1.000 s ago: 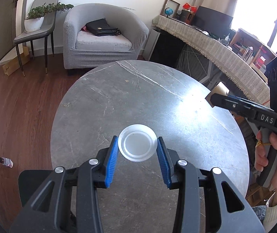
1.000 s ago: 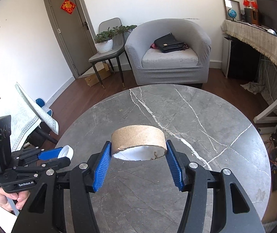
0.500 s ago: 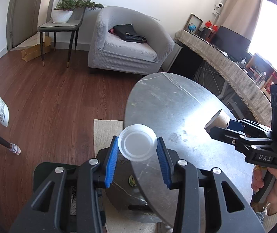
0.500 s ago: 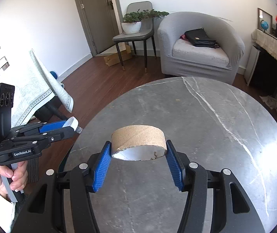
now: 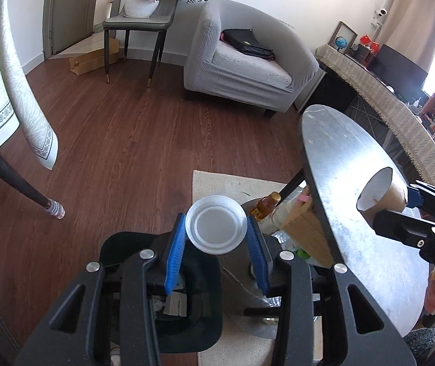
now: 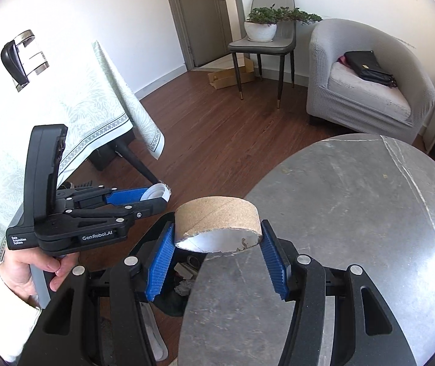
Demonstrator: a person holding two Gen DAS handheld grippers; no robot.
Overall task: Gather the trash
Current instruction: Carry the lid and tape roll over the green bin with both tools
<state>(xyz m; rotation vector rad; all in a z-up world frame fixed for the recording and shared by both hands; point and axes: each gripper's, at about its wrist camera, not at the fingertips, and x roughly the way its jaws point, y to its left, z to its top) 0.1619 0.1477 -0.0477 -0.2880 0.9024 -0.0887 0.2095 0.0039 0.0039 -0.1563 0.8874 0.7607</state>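
Observation:
My left gripper (image 5: 216, 235) is shut on a white plastic lid (image 5: 215, 224) and holds it in the air over a black trash bin (image 5: 193, 314) on the floor, left of the round table. It also shows in the right wrist view (image 6: 156, 196) with the lid (image 6: 155, 191). My right gripper (image 6: 217, 244) is shut on a brown cardboard tape roll (image 6: 217, 221) above the left edge of the grey marble table (image 6: 354, 213). The roll also shows in the left wrist view (image 5: 380, 190). The bin (image 6: 180, 286) lies below the roll, with scraps inside.
A beige rug (image 5: 217, 183) lies under the table. Bottles and a wicker basket (image 5: 299, 225) stand beneath the table top. A cloth-covered table (image 6: 64, 116) is at the left. A grey armchair (image 5: 248, 64) and a chair with a plant (image 5: 144, 18) stand at the back.
Both grippers have swung left off the table top, still holding their items. The lid now hangs over the bin, and the tape roll has reached the table's left edge.

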